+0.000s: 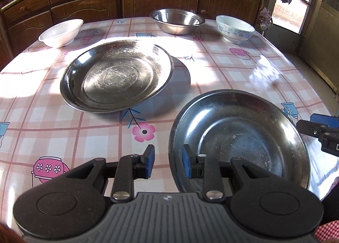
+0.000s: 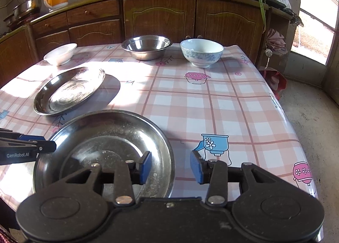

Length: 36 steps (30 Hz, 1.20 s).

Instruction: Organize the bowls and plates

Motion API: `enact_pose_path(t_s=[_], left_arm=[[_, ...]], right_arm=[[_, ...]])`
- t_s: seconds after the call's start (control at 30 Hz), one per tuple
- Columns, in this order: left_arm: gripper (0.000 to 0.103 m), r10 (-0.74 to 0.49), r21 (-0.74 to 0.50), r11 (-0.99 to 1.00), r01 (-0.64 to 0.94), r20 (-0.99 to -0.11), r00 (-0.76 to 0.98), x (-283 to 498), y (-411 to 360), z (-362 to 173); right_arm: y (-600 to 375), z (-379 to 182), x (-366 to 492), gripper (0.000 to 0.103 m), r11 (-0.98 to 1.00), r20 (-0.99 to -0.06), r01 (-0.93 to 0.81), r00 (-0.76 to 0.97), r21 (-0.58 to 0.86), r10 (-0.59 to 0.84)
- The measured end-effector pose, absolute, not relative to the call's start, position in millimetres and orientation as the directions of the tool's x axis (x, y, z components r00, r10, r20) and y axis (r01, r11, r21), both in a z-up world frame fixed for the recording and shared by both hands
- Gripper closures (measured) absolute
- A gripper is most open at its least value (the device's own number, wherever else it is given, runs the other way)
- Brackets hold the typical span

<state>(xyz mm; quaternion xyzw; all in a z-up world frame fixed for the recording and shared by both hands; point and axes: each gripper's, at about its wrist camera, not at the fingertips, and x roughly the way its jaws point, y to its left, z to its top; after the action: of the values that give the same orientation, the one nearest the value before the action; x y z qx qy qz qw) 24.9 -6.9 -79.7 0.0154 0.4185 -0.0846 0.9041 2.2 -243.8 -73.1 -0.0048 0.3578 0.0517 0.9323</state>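
Two steel plates (image 2: 106, 149), three bowls (image 2: 147, 47).

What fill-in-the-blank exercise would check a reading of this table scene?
1. The number of bowls along the table's far edge is ____.
2. Between the white bowl and the blue-patterned bowl stands a bowl made of ____.
3. The number of steel plates on the tablecloth is ____.
4. The near plate lies between the two tools; the far plate is touched by ____ of them.

Missing words: three; steel; two; neither
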Motion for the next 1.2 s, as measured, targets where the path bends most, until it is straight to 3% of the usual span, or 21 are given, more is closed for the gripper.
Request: enact_pose_path(t_s=[0.07, 0.2, 0.4, 1.2], left_arm=[[0.072, -0.135, -0.044, 0.987, 0.156, -0.754, 0.642, 25, -4, -76], [0.053, -0.115, -0.045, 0.992, 0.121, -0.740, 0.663, 27, 4, -68], [0.040, -0.060, -0.022, 0.998, 0.065, -0.728, 0.683, 34, 20, -57], [0.034, 0.050, -0.025, 0.996, -0.091, -0.675, 0.737, 51, 98, -23]], right_arm=[[-243, -70, 4, 0.052, 0.994, -0.663, -0.103, 0.741, 0.043, 0.106], [-233, -64, 7, 0.042, 0.991, -0.654, -0.128, 0.747, 0.036, 0.121], [-214, -52, 17, 0.037, 0.982, -0.637, -0.184, 0.751, 0.053, 0.175], [-122, -18, 58, 0.036, 0.937, -0.593, -0.342, 0.740, 0.074, 0.317]])
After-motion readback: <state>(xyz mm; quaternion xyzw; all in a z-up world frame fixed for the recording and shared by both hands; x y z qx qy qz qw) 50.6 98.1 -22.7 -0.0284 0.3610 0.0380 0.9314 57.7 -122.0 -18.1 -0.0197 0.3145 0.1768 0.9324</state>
